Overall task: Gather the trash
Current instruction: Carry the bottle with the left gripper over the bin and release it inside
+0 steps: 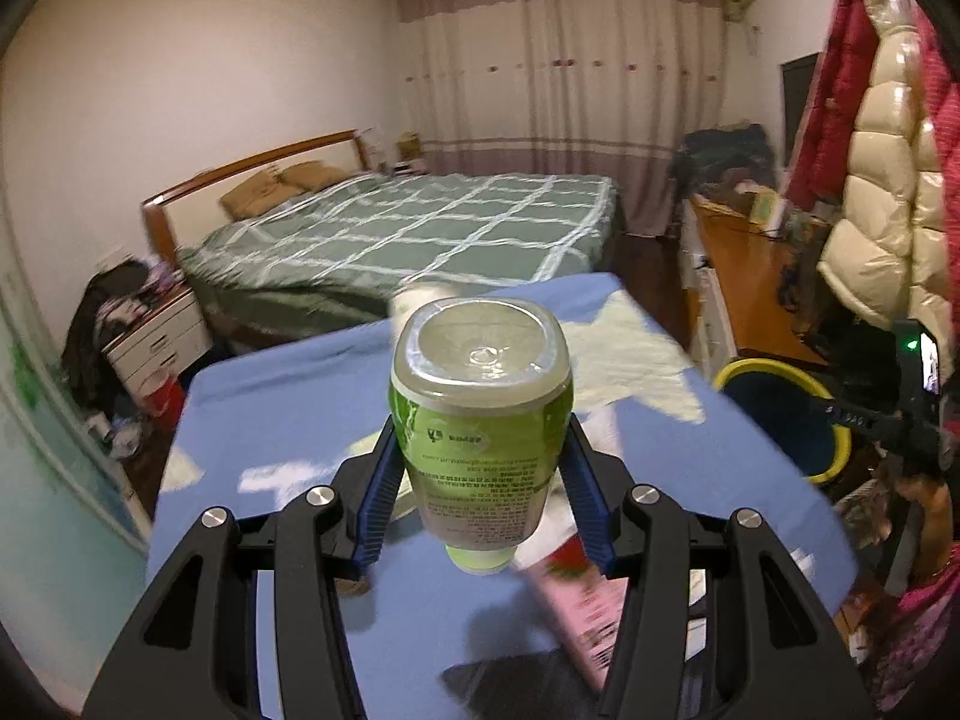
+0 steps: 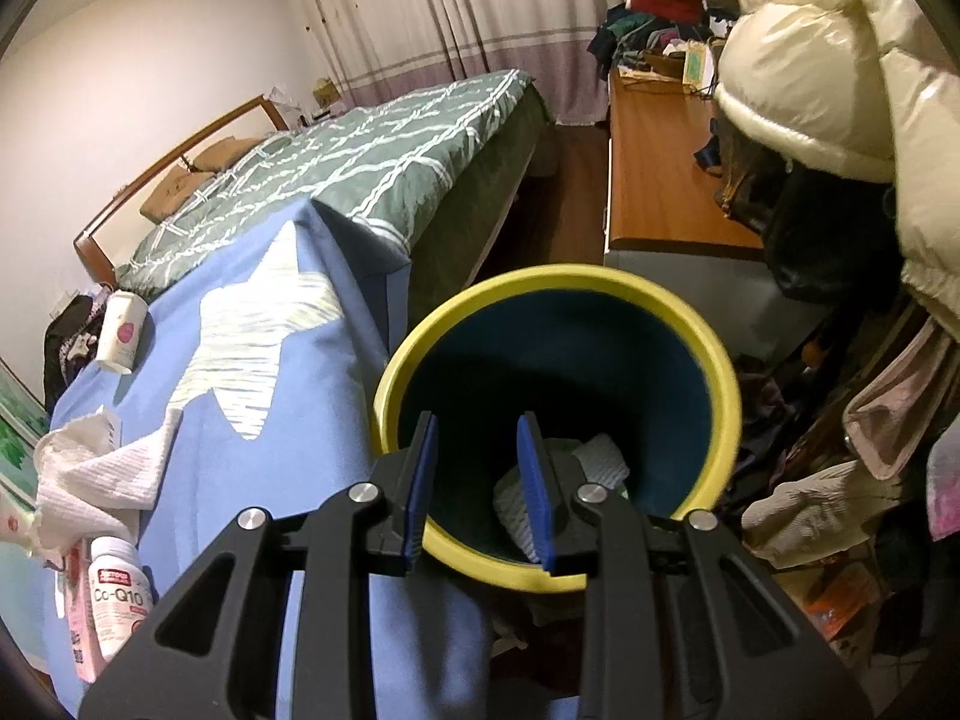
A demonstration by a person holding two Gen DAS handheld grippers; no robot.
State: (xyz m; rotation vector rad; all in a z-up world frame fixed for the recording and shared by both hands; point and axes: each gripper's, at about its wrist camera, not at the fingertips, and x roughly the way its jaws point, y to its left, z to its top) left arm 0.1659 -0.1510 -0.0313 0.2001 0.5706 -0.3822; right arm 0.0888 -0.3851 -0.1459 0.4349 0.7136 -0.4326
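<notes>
My left gripper (image 1: 480, 432) is shut on a clear plastic bottle (image 1: 480, 384) with a green label and green cap. The bottle is lifted above the blue-covered table (image 1: 288, 396), its base pointing away from me. My right gripper (image 2: 477, 420) is open with nothing between its blue fingers, and it hangs over the mouth of a yellow-rimmed dark blue bin (image 2: 420, 324). The same bin (image 1: 774, 372) shows right of the table in the left wrist view. Crumpled white paper (image 2: 600, 456) lies inside it.
On the blue cloth with a pale star lie a tipped white cup (image 2: 122, 333), a crumpled tissue (image 2: 102, 480), a white Co-Q10 bottle (image 2: 117, 594) and a pink box (image 1: 576, 606). A bed (image 1: 420, 228) stands behind. A wooden desk (image 2: 660, 180) and hanging coats (image 2: 828, 60) crowd the right.
</notes>
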